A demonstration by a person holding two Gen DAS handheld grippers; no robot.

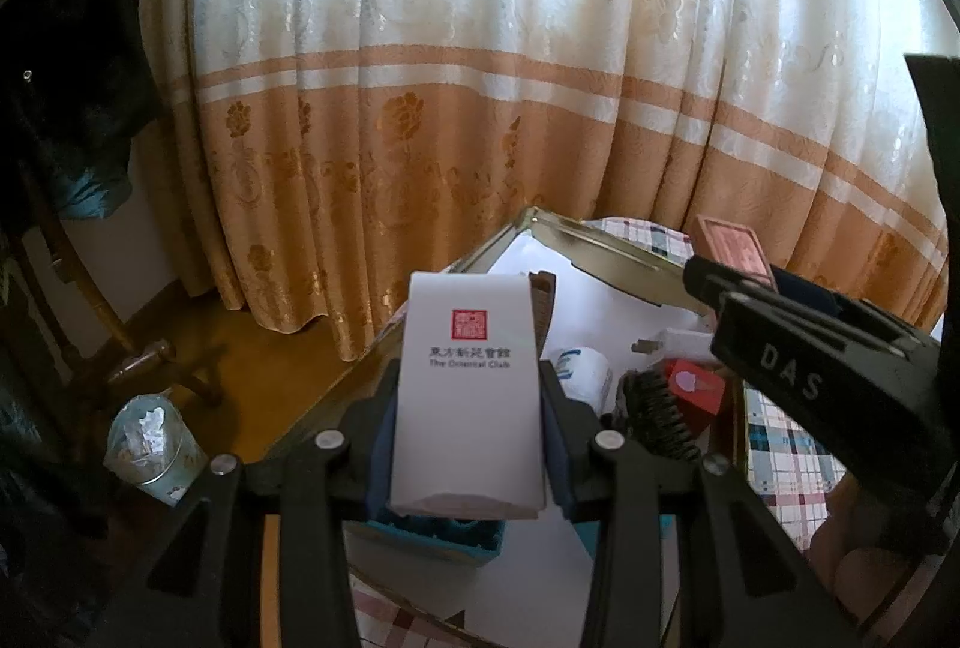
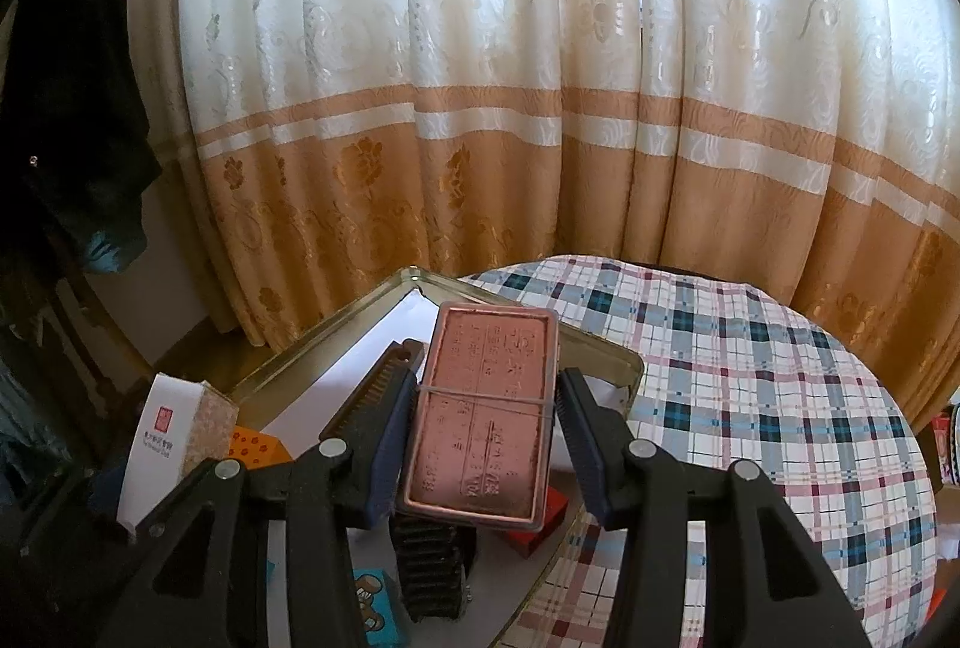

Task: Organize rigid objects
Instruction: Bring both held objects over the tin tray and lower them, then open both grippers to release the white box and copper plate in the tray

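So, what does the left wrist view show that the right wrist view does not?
Only the left wrist view: a glass jar on the floor and a white roll in the tin.
Only the right wrist view: an orange patterned box and the wide checked tablecloth.
Both: the white box, the copper-coloured case, the tin tray, a black comb, the curtain.

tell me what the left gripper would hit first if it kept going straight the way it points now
Probably the far rim of the open metal tin, just beyond the white box that the left gripper holds; past that, only the curtain. Depth is hard to judge here.
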